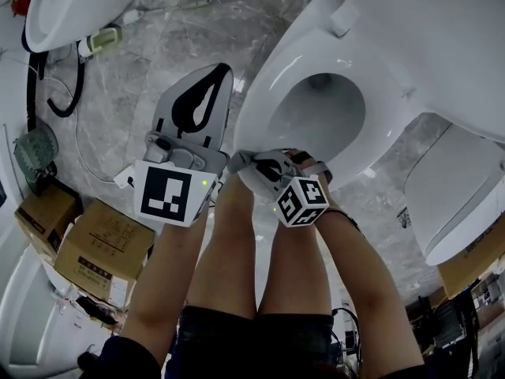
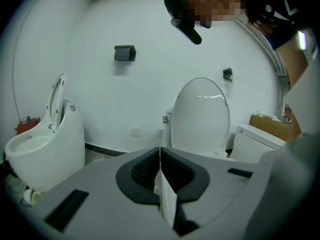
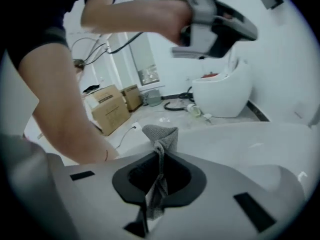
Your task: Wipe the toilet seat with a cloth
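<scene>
Of two grippers, the right gripper [image 3: 159, 159] pinches one grey cloth [image 3: 161, 133] at the toilet seat [image 1: 264, 85] front edge. The left gripper [image 2: 160, 159] has its jaws pressed together, empty.

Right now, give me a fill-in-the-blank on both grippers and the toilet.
1. The right gripper is shut on a gray ___.
2. The left gripper is shut, and its fingers hold ___.
3. The toilet lid is ___, not down.

Missing words: cloth; nothing; up.
</scene>
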The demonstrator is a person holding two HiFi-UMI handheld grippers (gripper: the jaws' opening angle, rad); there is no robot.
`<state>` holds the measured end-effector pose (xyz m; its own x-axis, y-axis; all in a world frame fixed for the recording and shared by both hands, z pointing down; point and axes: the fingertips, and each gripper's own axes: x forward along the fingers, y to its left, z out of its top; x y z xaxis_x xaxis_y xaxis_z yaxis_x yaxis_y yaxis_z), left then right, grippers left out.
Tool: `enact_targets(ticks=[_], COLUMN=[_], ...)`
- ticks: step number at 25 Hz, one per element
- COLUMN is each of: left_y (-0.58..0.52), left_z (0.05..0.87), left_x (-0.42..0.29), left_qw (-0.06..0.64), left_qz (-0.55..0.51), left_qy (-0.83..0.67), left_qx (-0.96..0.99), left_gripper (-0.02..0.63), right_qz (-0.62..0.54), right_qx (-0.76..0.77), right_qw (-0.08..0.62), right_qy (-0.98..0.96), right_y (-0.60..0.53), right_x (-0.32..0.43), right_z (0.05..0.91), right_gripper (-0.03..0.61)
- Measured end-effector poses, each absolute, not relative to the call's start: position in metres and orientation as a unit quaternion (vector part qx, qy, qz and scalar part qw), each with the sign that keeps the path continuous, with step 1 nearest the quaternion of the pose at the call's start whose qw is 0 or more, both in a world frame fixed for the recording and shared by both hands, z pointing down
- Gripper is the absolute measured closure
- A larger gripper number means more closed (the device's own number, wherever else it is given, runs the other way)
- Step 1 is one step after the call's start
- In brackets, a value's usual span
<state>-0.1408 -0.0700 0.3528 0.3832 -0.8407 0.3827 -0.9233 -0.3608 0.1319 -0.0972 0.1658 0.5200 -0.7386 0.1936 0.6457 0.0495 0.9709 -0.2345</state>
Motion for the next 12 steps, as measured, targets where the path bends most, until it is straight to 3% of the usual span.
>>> enact_targets(ticks=[6, 12], left_y=[-0.058, -0.059], left_z=[0.355, 0.347], left_x=[-0.139, -0.135], left_qw=[0.162, 0.158], left_qz=[0.133, 0.122], left_qy=[-0.533, -0.535], left_qx=[0.819, 0.821], left_gripper=[0.589, 0.589], right_qz=[0.154, 0.226], right_qx=[0.17, 0.151], right_qw=[0.348, 0.347], right_qy=[-0.909, -0.898], right_y=[0.018, 0.054], right_x=[-0.076, -0.086], right_z=[0.53, 0.528], right_gripper=[0.545, 0.544])
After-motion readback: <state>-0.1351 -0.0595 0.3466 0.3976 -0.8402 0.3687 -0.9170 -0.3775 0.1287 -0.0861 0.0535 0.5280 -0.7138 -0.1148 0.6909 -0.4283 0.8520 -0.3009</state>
